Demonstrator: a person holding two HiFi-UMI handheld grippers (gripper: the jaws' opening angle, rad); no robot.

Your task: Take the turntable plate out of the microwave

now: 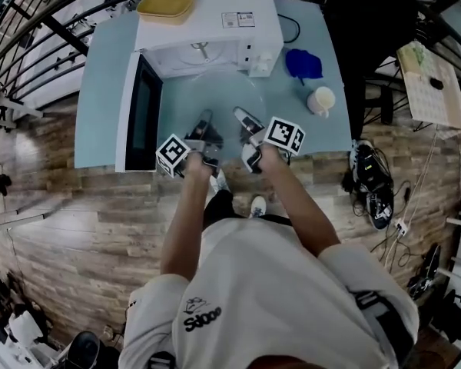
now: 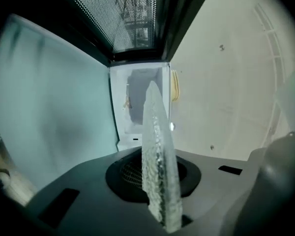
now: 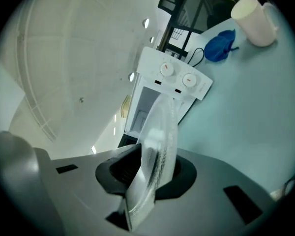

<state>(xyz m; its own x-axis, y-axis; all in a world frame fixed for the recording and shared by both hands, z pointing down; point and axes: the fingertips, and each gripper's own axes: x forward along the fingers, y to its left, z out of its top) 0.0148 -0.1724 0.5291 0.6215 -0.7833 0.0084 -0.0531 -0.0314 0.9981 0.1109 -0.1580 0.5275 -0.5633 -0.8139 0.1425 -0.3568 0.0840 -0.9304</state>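
The microwave [image 1: 207,33] is white, and its door [image 1: 142,110] is black with a dotted mesh window. The table [image 1: 107,91] is pale blue-green. The turntable plate [image 2: 160,171] is clear glass with a pebbled texture. A yellow tray [image 1: 165,6] lies at eleven o'clock on the microwave. At two o'clock from the plate are a deep blue cloth [image 1: 303,63] and a cream cup [image 1: 321,100]. The grey left gripper [image 1: 206,121] and right gripper [image 1: 244,118] carry cubes of black-and-white squares. The floor [image 1: 77,221] is brown wood planks.
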